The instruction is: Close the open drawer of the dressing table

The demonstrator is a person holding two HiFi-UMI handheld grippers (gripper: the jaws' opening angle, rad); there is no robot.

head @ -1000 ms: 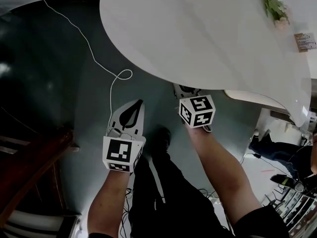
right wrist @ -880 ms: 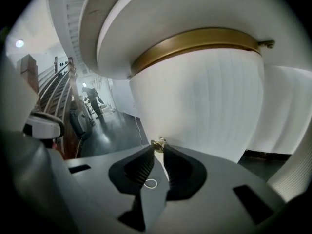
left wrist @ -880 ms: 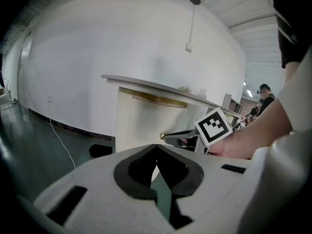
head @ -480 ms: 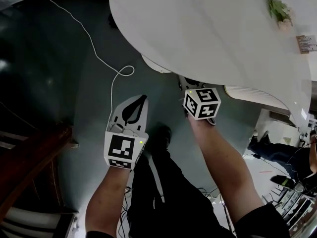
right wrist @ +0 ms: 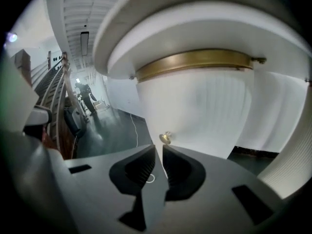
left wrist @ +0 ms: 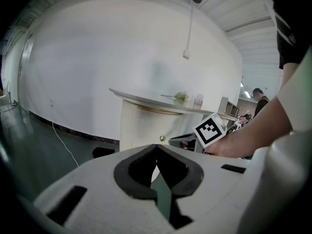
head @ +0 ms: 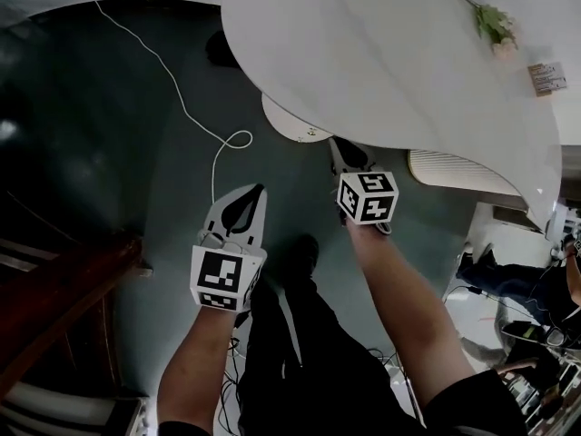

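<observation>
The curved white drawer front (head: 289, 121) with its small brass knob (right wrist: 165, 138) juts out from under the near left edge of the white oval dressing-table surface (head: 390, 62), so the drawer is not yet shut. The right gripper (right wrist: 159, 147) points at that front. Its fingers are released, with only a narrow slit between them after just closing in. Nothing sits in the slit, and the knob is just beyond the tips. The left gripper (left wrist: 156, 145) hangs over the dark floor (head: 109, 153) beside the right one, its fingers clenched tip to tip on nothing. A thin white cable (head: 182, 107) loops across the floor. A green flower sprig (head: 490, 21) lies near the surface's far right edge.
</observation>
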